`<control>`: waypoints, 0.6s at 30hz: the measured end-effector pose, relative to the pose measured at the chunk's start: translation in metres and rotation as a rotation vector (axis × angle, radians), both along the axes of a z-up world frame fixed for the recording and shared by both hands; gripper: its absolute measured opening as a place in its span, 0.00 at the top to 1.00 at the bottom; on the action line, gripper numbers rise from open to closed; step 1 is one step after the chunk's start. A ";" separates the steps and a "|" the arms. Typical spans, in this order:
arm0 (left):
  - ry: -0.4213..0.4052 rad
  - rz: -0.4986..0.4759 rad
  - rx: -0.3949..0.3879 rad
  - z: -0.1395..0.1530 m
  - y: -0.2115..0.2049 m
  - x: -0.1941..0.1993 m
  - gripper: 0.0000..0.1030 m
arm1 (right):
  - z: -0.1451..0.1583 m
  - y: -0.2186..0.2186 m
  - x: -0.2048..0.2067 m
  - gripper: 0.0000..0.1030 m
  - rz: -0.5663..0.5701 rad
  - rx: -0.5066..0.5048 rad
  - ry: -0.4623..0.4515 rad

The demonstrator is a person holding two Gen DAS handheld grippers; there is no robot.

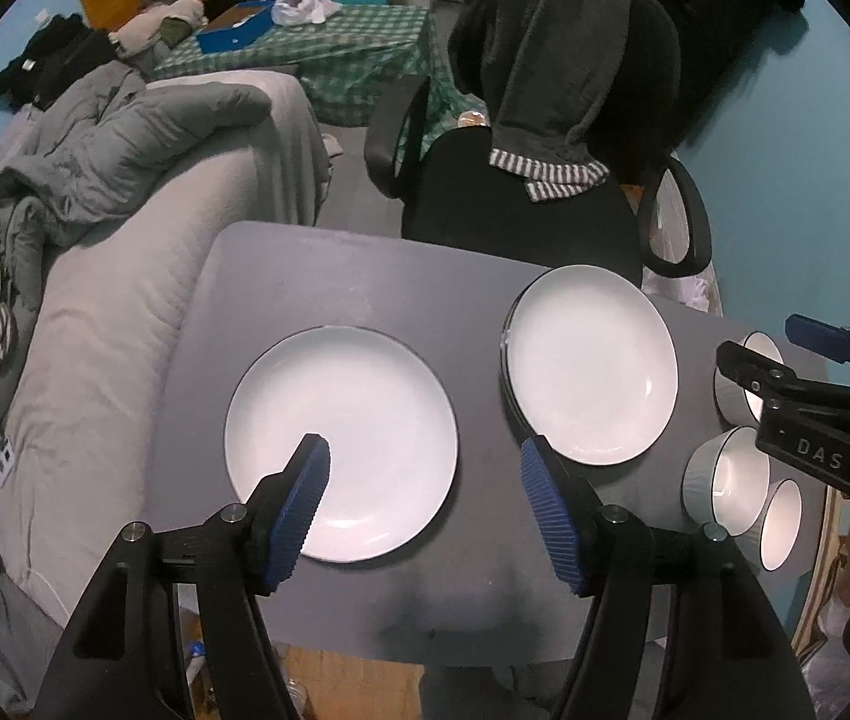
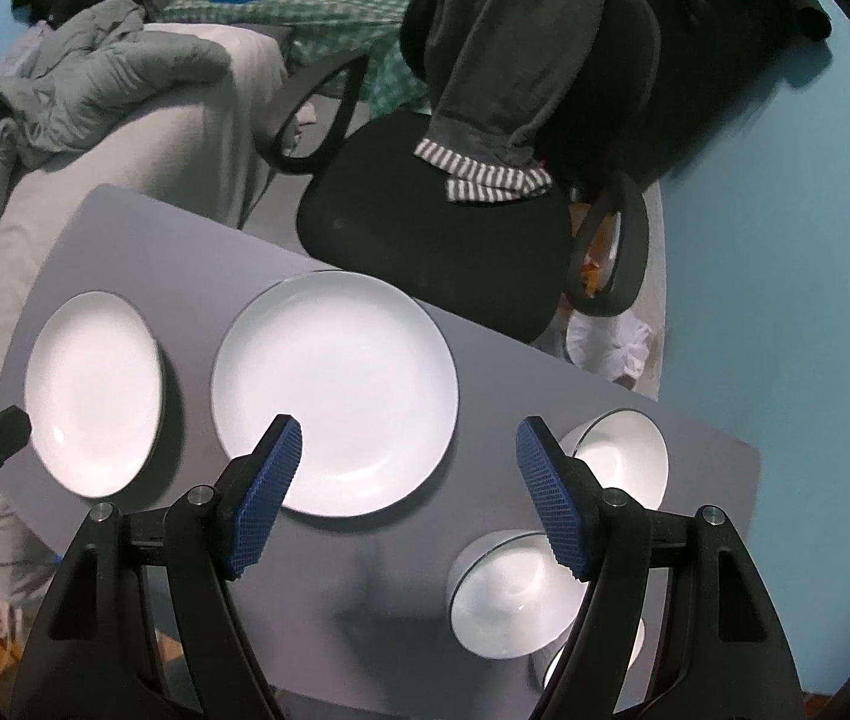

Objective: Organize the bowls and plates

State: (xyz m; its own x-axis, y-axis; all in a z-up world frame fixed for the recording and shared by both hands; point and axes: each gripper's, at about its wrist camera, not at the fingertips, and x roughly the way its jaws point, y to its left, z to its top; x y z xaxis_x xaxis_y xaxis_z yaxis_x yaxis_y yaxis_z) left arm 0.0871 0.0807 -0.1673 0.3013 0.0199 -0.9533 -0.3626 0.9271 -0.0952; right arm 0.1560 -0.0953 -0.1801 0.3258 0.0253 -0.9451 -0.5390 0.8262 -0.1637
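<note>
On the grey table (image 1: 365, 276) a single white plate (image 1: 341, 444) lies at the left. To its right is a stack of white plates (image 1: 593, 363), and three white bowls (image 1: 725, 480) sit at the right end. My left gripper (image 1: 425, 447) hangs open above the single plate's right rim, holding nothing. In the right wrist view the stack (image 2: 335, 393) is in the middle, the single plate (image 2: 95, 393) to the left, and two bowls (image 2: 617, 456) (image 2: 515, 594) to the right, with a third half hidden behind a finger. My right gripper (image 2: 408, 425) is open and empty above the stack's right edge.
A black office chair (image 1: 515, 210) draped with a dark towel stands just behind the table. A grey sofa (image 1: 125, 300) piled with clothes runs along the left side. A blue wall (image 2: 785, 300) is at the right. Farther back stands a table with a green checked cloth (image 1: 335, 48).
</note>
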 end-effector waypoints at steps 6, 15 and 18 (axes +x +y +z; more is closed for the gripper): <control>-0.011 0.060 -0.015 -0.001 0.014 -0.016 0.33 | 0.013 0.009 -0.012 0.29 0.024 0.016 0.000; 0.007 0.136 -0.035 -0.007 0.034 -0.041 0.33 | 0.024 0.028 -0.030 0.29 0.061 0.047 -0.003; 0.009 0.171 -0.037 -0.007 0.044 -0.052 0.33 | 0.025 0.035 -0.032 0.29 0.080 0.054 0.003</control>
State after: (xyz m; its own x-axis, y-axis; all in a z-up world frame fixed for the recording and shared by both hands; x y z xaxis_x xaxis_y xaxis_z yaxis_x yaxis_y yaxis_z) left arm 0.0353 0.1247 -0.1746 0.2881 0.0348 -0.9570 -0.5156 0.8478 -0.1244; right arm 0.1236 -0.0599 -0.1554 0.3175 0.1019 -0.9428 -0.6040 0.7882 -0.1182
